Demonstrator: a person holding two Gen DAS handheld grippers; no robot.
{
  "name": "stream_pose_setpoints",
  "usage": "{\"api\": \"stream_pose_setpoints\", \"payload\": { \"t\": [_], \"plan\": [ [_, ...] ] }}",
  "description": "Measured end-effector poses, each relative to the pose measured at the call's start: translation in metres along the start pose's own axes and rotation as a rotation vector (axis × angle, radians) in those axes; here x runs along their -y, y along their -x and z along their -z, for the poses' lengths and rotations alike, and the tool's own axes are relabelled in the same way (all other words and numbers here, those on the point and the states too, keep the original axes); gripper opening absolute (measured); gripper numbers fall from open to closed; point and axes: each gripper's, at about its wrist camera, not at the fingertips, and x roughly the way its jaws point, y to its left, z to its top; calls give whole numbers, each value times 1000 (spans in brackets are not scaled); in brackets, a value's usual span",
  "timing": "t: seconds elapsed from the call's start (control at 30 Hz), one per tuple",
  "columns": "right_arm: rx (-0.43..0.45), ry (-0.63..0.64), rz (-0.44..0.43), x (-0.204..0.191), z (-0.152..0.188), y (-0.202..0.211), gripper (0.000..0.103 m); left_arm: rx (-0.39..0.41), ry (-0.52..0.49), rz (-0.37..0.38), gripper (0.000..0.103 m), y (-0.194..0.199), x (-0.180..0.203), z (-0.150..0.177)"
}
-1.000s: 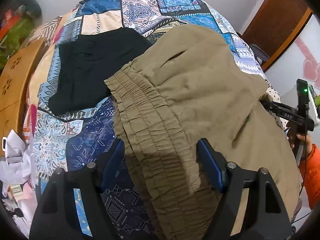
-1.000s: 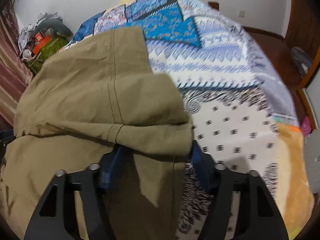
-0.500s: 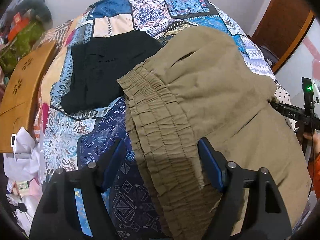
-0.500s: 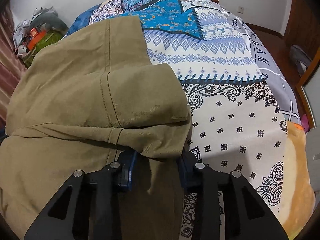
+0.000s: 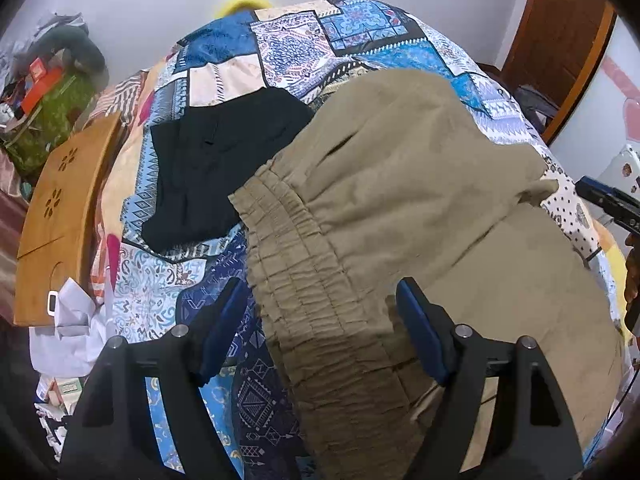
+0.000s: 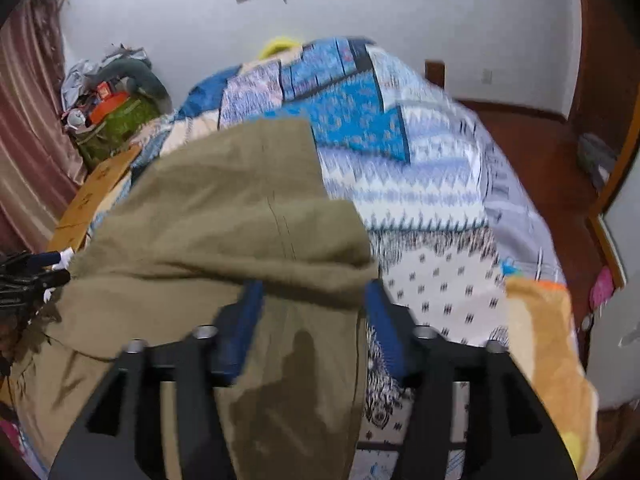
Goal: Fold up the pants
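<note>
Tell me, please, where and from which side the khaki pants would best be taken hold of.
Probably the gathered elastic waistband of the khaki pants: it is a thick, ridged, straight edge lying exposed on the quilt. Come from the waist end, along the bed, with one finger either side.

**Two close wrist views across one bed**

The bed (image 5: 360,40) is viewed from low and near by both cameras, each aimed forward toward the far wall. The khaki pants (image 5: 420,208) and patterned bedspread (image 6: 360,120) are shared, seen from opposite ends of the garment.
</note>
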Motion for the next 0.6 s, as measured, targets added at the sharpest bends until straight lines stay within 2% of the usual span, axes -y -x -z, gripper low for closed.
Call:
{"api": "stream_pose_setpoints", "payload": {
  "t": [0.07, 0.1, 0.13, 0.23, 0.4, 0.6],
  "plan": [
    [35, -4, 2, -1, -5, -2, 74, -6, 5, -9, 78, -2, -3, -4],
    [51, -14, 3, -1, -4, -2, 75, -9, 8, -15, 78, -3, -5, -5],
    [66, -32, 5, 2, -5, -7, 75, -12, 13, -17, 78, -4, -8, -6],
    [29, -70, -4, 5, -3, -27, 75, -32, 44, -7, 78, -10, -16, -8],
    [-20, -64, 24, 8, -11, -53, 75, -57, 110, 60, 79, -28, -21, -16],
    [-122, -131, -27, 19, -17, -92, 75, -74, 57, 55, 82, -43, -9, -26]
  ]
}}
